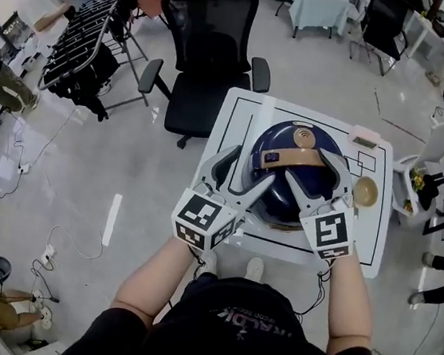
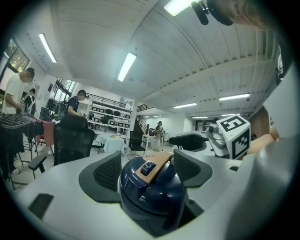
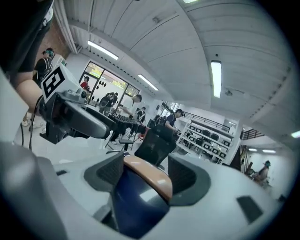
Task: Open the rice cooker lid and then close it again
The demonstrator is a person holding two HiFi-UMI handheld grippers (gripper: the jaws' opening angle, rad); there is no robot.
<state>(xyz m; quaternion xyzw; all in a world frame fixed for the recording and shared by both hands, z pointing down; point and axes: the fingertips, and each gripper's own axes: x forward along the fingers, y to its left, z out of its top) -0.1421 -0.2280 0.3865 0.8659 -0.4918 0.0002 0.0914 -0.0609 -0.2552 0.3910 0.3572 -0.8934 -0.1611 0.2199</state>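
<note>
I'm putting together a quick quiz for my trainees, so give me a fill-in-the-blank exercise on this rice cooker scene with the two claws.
1. The lid of the rice cooker is ____.
2. The tan handle lies between the jaws of the right claw, which stand ____.
3. In the head view, the small bowl sits to the cooker's ____.
4. Beyond the table stands a black office ____.

Missing words: closed; apart; right; chair

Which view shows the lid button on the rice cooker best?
Left gripper view: the button sits large and unobstructed on the tan handle, between the jaws. Head view shows the button small, from above. Right gripper view shows only the handle, no button.
</note>
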